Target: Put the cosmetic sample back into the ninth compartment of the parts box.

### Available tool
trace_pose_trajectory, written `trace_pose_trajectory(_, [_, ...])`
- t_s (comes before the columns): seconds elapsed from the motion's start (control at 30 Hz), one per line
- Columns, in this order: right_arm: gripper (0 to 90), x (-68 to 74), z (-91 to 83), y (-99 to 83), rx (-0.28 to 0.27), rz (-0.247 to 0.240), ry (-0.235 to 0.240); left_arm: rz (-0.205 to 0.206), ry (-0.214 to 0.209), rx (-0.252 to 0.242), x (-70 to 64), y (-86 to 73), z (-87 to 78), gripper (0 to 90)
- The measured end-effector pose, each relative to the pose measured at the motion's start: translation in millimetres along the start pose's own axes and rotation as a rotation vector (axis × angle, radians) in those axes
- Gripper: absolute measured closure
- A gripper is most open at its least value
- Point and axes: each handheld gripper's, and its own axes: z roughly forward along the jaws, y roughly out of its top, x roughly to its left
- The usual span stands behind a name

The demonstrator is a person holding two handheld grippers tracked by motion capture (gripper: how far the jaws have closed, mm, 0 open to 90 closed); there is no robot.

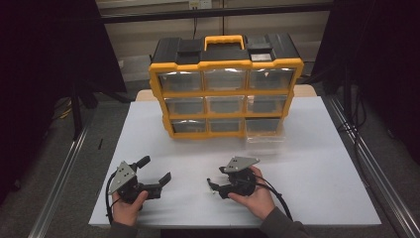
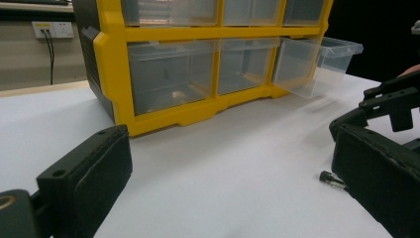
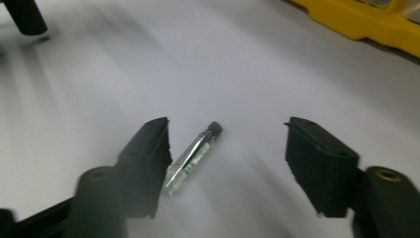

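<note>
i see the yellow drawer organiser (image 1: 225, 84) standing at the far side of the white table (image 1: 317, 168), its bottom right clear drawer (image 2: 317, 62) pulled out. my left gripper (image 1: 156, 173) rests spread and empty. my right gripper (image 3: 228, 166) is nearer the small glass vial (image 3: 193, 156), jaws spread around it; the vial's long axis runs forward between them, close against the left jaw, not yet pinched.

White table (image 1: 317, 163), grey floor (image 1: 44, 148), dim bkgd, maybe wall socket (image 2: 52, 29).
</note>
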Motion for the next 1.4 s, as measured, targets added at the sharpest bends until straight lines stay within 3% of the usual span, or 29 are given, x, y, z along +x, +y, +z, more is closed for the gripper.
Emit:
trace_pose_trajectory(0.27, [64.5, 6.0, 8.8, 1.1, 0.05, -0.041, 0.026, 0.024, 0.01, 0.019, 2.7, 0.3, -2.3, 2.4])
trace_pose_trajectory(0.3, [65.2, 6.7, 9.4, 1.1, 0.055, -0.046, 0.029, 0.003, 0.005, 0.004, 1.2, -0.2, -0.9, 2.3])
trace_pose_trajectory(0.43, [71.6, 8.4, 11.6, 1.1, 0.075, -0.042, 0.052, 0.008, 0.008, 0.006, 1.7, 0.1, -1.0, 2.4])
trace_pose_trajectory(0.53, [77.8, 7.8, 13.7, -1.2, 0.099, -0.034, 0.041, 0.014, 0.0, 0.017, 1.6, -0.2, -1.0, 2.4])
trace_pose_trajectory(0.57, [77.8, 7.8, 13.7, -1.2, 0.099, -0.034, 0.041, -0.002, 0.007, 0.007, 0.0, -0.5, 0.2, 2.4])
trace_pose_trajectory(0.77, [82.0, 6.5, 13.0, -1.9, 0.105, -0.021, 0.041, 0.019, -0.006, 0.015, 1.5, 0.1, -0.7, 2.4])
trace_pose_trajectory(0.8, [82.1, 5.7, 12.8, -1.8, 0.109, -0.021, 0.046, -0.004, 0.0, 0.001, 0.3, -0.1, 0.2, 2.3])
trace_pose_trajectory(0.93, [82.2, 3.7, 12.9, -1.8, 0.101, 0.0, 0.061, 0.015, -0.002, 0.017, 1.1, 0.1, -0.5, 2.4])
trace_pose_trajectory(1.4, [82.2, -4.5, 1.8, 2.8, 0.076, 0.058, 0.129, 0.024, -0.004, 0.019, 0.6, 0.4, -0.1, 2.3])
